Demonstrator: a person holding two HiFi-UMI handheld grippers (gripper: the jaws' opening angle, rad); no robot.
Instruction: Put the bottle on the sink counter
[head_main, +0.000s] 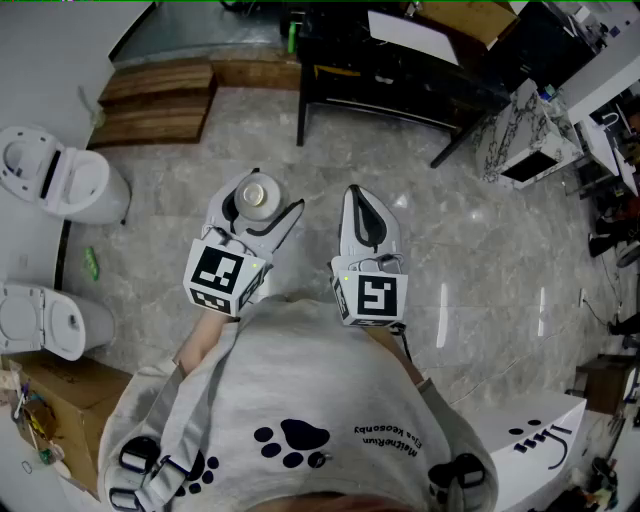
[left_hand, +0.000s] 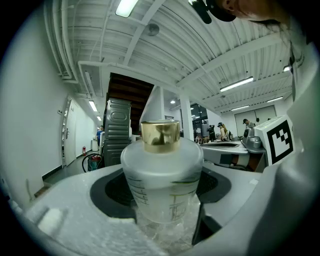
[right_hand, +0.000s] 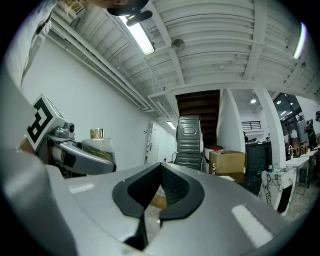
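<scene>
A frosted bottle (head_main: 254, 196) with a gold cap stands upright between the jaws of my left gripper (head_main: 264, 204), which is shut on its body. In the left gripper view the bottle (left_hand: 162, 175) fills the middle, and the left gripper (left_hand: 162, 205) clasps it low down. My right gripper (head_main: 358, 205) is held beside it at about the same height, shut, with nothing between its jaws. The right gripper view shows the right gripper (right_hand: 159, 187) closed and empty, with the bottle (right_hand: 97, 142) and left gripper (right_hand: 82, 161) off to its left. Both are held above a grey tiled floor.
Two white toilets (head_main: 62, 180) (head_main: 42, 322) stand at the left. Wooden steps (head_main: 155, 100) lie at the far left, a black table (head_main: 390, 70) ahead and a marble-patterned stand (head_main: 520, 130) at the right. A cardboard box (head_main: 62, 400) sits at the near left.
</scene>
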